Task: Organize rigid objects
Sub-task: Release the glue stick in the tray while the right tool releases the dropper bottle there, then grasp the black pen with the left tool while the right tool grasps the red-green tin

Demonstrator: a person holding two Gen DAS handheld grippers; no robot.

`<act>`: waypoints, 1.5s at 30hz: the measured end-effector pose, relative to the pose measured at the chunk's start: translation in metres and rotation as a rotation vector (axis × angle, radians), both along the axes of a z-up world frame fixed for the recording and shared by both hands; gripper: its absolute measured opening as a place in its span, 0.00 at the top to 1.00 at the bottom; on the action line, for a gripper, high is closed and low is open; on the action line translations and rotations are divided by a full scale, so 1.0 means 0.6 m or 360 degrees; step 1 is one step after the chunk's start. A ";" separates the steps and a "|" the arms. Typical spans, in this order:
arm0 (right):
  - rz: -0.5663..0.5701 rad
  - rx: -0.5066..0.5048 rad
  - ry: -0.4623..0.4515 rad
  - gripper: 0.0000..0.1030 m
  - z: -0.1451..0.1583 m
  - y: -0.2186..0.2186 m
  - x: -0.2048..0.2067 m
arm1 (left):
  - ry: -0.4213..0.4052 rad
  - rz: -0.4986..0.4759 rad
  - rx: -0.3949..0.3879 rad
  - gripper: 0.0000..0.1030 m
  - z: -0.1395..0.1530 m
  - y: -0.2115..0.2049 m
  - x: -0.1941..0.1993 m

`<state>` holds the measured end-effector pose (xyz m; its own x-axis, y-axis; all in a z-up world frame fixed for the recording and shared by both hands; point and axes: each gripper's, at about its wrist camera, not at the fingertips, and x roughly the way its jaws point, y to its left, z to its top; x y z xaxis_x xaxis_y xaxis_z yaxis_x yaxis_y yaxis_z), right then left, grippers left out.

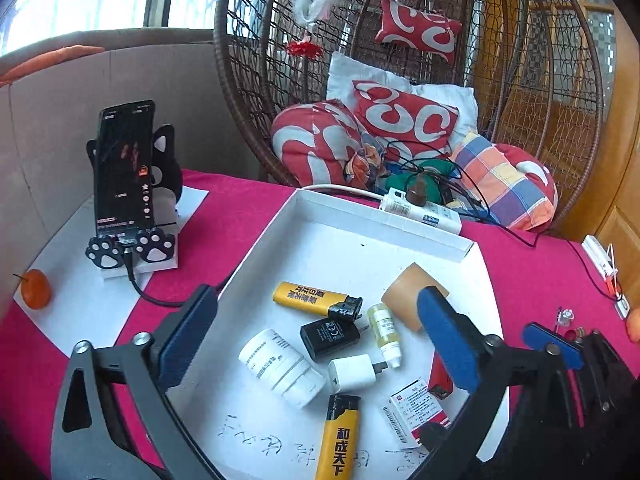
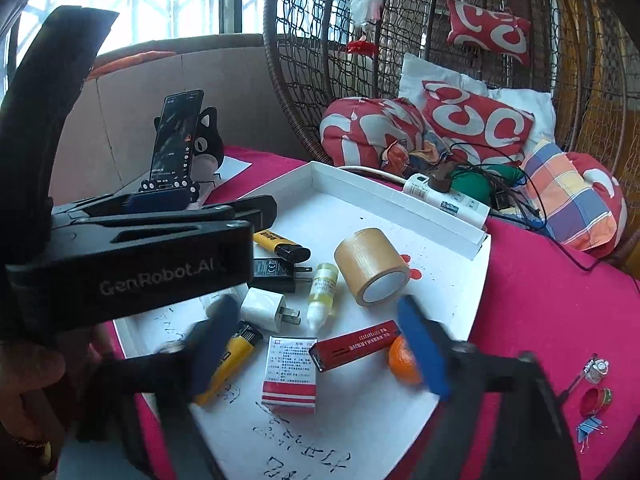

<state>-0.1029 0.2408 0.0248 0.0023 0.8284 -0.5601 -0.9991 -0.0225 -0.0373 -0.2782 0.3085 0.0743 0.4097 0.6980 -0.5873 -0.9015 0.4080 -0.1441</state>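
Note:
A shallow white tray [image 1: 384, 216] on the pink cloth holds several rigid items. Among them are a yellow lighter [image 1: 316, 300], a black charger [image 1: 330, 336], a white bottle [image 1: 280, 368], a white plug [image 1: 354, 374], a dropper bottle [image 1: 384, 332], a tape roll [image 1: 412, 292] and a second lighter [image 1: 340, 436]. My left gripper [image 1: 320, 332] hangs open above them, gripping nothing. My right gripper [image 2: 320, 346] is also open and empty, over a medicine box [image 2: 290, 372], a red box [image 2: 354, 344] and an orange [image 2: 402, 360]. The tape roll [image 2: 370, 266] lies just beyond.
A phone on a cat-paw stand [image 1: 124, 172] and an orange [image 1: 36, 288] sit on white paper at left. A power strip [image 1: 420, 210] with cables lies behind the tray. Behind that is a wicker chair with cushions [image 1: 404, 120]. A small red ring [image 2: 596, 400] and blue clips [image 2: 590, 428] lie at right.

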 end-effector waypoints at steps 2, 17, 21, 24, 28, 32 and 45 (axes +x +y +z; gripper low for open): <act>-0.0011 0.0056 -0.0025 0.00 0.009 -0.027 -0.001 | -0.0041 0.0016 0.0000 0.00 0.005 -0.010 -0.010; -0.0293 0.0277 0.0019 0.00 0.057 -0.163 0.070 | -0.0101 -0.0129 0.0064 0.00 0.043 -0.091 0.020; -0.0410 0.0312 0.0175 0.00 0.051 -0.195 0.122 | -0.0075 -0.0233 0.0071 0.00 0.041 -0.111 0.044; -0.0566 0.0332 0.0222 0.00 0.039 -0.227 0.171 | -0.0047 -0.0322 0.0062 0.00 0.036 -0.126 0.070; -0.0822 0.0296 0.0285 0.00 0.012 -0.279 0.253 | 0.0007 -0.0506 0.0032 0.00 0.024 -0.150 0.121; -0.1076 0.0230 0.0323 0.00 -0.023 -0.333 0.324 | 0.0077 -0.0792 -0.0022 0.00 0.007 -0.187 0.203; -0.1144 0.0132 0.0557 0.00 -0.082 -0.366 0.380 | 0.0474 -0.1070 -0.0259 0.27 -0.120 -0.183 0.476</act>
<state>0.1249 0.0215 -0.0241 0.3864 0.7300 -0.5637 -0.7222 0.6196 0.3074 0.0074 0.1986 0.0022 0.5248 0.2482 -0.8142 -0.4757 0.8787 -0.0387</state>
